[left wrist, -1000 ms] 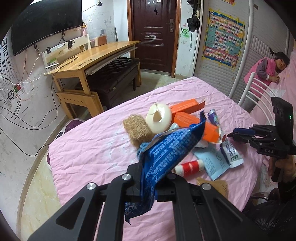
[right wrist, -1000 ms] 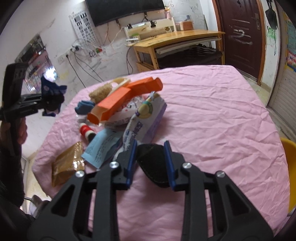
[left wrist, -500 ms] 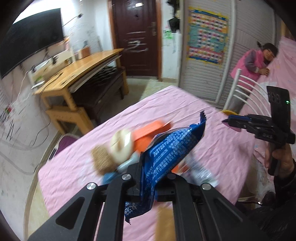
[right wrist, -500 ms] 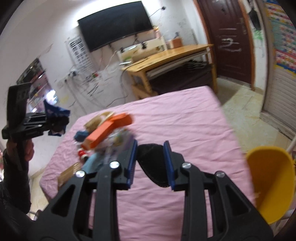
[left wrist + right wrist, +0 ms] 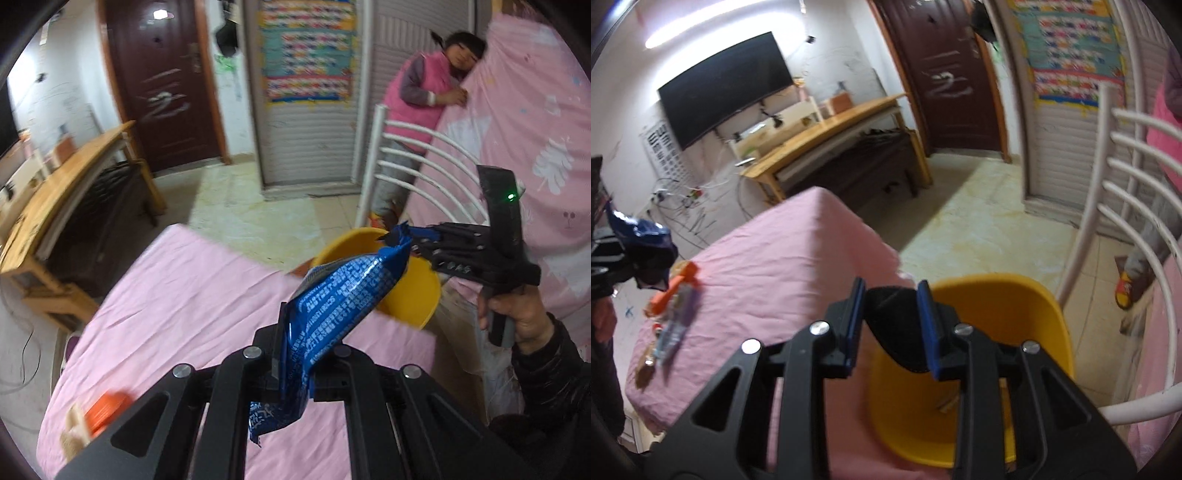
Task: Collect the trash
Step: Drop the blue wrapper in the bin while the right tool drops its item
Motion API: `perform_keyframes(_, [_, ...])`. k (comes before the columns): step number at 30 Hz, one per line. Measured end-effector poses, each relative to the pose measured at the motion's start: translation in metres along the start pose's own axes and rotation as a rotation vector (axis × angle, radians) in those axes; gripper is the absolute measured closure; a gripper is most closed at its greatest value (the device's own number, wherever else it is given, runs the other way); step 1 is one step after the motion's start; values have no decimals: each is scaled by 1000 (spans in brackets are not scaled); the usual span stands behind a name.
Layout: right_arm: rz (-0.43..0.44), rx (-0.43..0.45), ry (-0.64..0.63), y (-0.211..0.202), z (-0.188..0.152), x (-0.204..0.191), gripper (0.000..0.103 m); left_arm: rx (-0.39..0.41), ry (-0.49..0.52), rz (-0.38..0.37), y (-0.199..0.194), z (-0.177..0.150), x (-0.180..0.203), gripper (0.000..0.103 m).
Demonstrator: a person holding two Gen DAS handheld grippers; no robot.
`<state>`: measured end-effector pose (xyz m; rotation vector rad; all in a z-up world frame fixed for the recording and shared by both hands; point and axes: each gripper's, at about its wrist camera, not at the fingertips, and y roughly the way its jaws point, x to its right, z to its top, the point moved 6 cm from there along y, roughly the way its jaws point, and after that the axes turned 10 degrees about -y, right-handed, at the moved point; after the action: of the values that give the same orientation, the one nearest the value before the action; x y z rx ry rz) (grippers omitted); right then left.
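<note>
My left gripper is shut on a blue crinkled wrapper, held above the pink table with its tip over the rim of the yellow bin. My right gripper is shut on a flat black piece, held over the yellow bin beside the table's corner. It also shows in the left wrist view, above the bin. The rest of the trash pile, with an orange box among it, lies at the table's far left.
The table has a pink cloth. A white metal chair stands right of the bin. A child in pink leans on a pink bed. A wooden desk and a dark door stand behind.
Both grippers have swung right from the trash pile toward the yellow bin, each carrying its piece. The pile has slid to the left edge of both views.
</note>
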<state>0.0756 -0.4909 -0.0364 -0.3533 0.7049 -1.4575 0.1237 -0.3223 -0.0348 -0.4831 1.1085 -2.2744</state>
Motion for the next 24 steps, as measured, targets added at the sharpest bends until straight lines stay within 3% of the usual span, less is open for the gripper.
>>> perform_keyframes(6, [11,-40,57,19,-30,40,74,-88,8,-7,67,27,46,99])
perform_keyframes(12, [18,-40,134,23,-53,67,50,-186,0,5,124,41,75,98])
perform_keyframes(15, [5,-25,156,16,-59,75,40,-223,-23,-12,143,43,79,80])
perform_keyframes(17, [1,-9,177,9,-64,80,39,-221,-54,-25,149,47,80,28])
perform_keyframes(19, [4,4,199,3,-67,85,39,-209,-63,-30,150,50,82,20])
perform_keyframes(24, [-8,9,207,-9,-71,84,39,-160,-81,-28,128,57,83,20])
